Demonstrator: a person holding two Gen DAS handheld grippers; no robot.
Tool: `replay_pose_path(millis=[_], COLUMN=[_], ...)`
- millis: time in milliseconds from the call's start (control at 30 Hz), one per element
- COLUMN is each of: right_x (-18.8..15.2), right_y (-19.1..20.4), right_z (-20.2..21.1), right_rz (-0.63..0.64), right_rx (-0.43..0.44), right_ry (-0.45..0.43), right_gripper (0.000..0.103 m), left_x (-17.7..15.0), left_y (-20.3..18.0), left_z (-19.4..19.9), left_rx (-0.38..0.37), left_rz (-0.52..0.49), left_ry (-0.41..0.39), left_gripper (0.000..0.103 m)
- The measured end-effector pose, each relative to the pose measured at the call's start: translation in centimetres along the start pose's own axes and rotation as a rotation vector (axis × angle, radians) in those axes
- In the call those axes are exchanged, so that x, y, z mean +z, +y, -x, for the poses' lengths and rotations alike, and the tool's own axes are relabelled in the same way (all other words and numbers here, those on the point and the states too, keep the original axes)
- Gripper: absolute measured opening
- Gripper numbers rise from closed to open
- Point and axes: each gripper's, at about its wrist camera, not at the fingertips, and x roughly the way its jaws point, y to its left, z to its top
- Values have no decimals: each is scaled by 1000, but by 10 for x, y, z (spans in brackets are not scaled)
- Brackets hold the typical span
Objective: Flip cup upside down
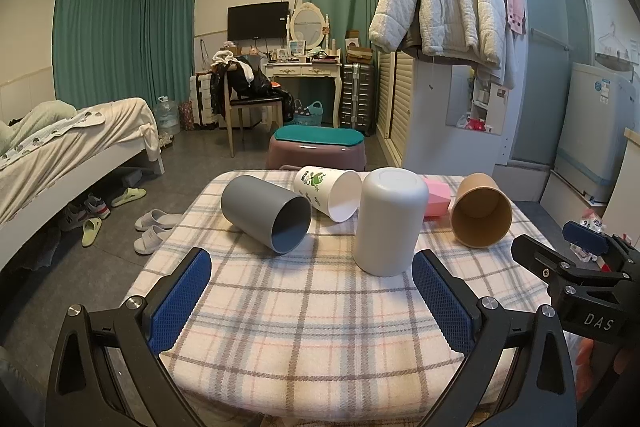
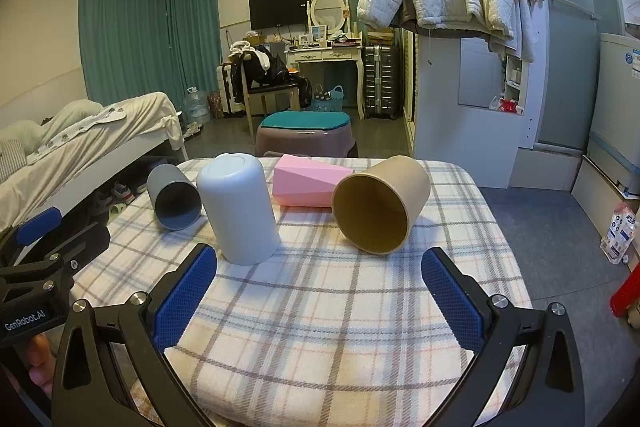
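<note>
Hovering level above checked tablecloth [image 1: 304, 307] | left gripper [image 1: 312, 303] jaws apart | right gripper [image 2: 320, 301] jaws apart

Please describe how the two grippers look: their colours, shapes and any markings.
Both grippers, left gripper and right gripper, have black angular frames with silver bolts and blue textured pads on the jaws. White lettering reads "DAS" on the right one and "GenRobot.AI" on the left.
</note>
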Motion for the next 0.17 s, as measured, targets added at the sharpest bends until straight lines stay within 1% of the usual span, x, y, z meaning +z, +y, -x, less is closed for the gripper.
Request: replay_pose_path(millis=[167], right_x=[-2], right_y=[1], right_z=[-1], right_rz=[2], right_rx=[0], right_ry=[-3], right_gripper=[103], left_x=[-3], left_y=[1], left_z=[1], left_rx=[-4], left_rz=[-3], left_ry=[0], left_gripper=[103])
